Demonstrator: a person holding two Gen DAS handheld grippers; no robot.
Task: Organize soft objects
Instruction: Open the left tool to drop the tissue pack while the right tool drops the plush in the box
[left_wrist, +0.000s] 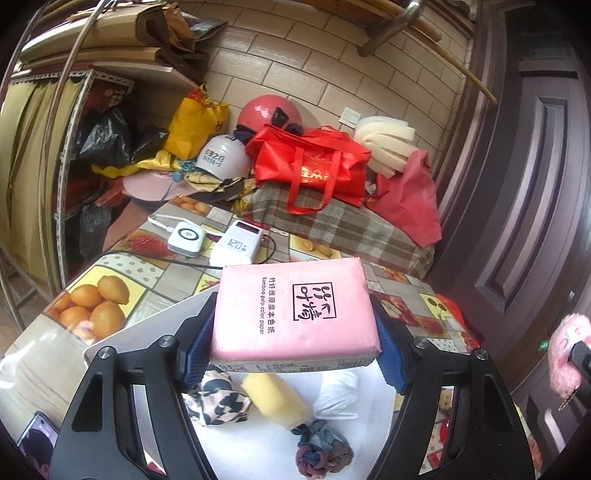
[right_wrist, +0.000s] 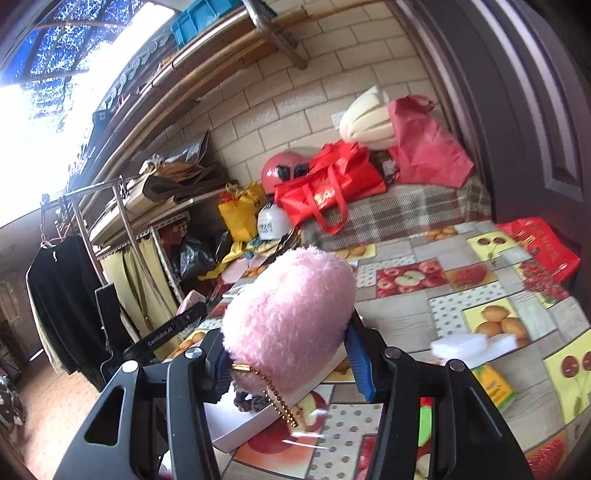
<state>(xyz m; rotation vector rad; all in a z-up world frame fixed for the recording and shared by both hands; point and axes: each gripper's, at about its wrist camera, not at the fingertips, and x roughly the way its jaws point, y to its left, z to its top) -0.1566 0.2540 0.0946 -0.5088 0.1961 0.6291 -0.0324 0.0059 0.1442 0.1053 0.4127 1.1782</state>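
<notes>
My left gripper (left_wrist: 291, 343) is shut on a pink tissue pack (left_wrist: 295, 310) and holds it above a white tray (left_wrist: 236, 443). In the tray lie a black-and-white patterned cloth (left_wrist: 218, 400), a yellow sponge (left_wrist: 275, 404), a white crumpled cloth (left_wrist: 338, 395) and a knotted grey-purple fabric piece (left_wrist: 323, 452). My right gripper (right_wrist: 288, 354) is shut on a pink plush toy (right_wrist: 291, 314) with a gold bead chain (right_wrist: 277, 397), held above the tablecloth. The plush also shows at the right edge of the left wrist view (left_wrist: 567, 354).
The table has a fruit-print cloth (right_wrist: 461, 295). A white foam piece (right_wrist: 460, 345) and a yellow packet (right_wrist: 495, 386) lie on it at right. A white charger (left_wrist: 186, 238) and power bank (left_wrist: 238, 245) lie further back. Red bags (left_wrist: 314, 166), helmets and a plaid cushion (left_wrist: 351, 229) crowd the far end.
</notes>
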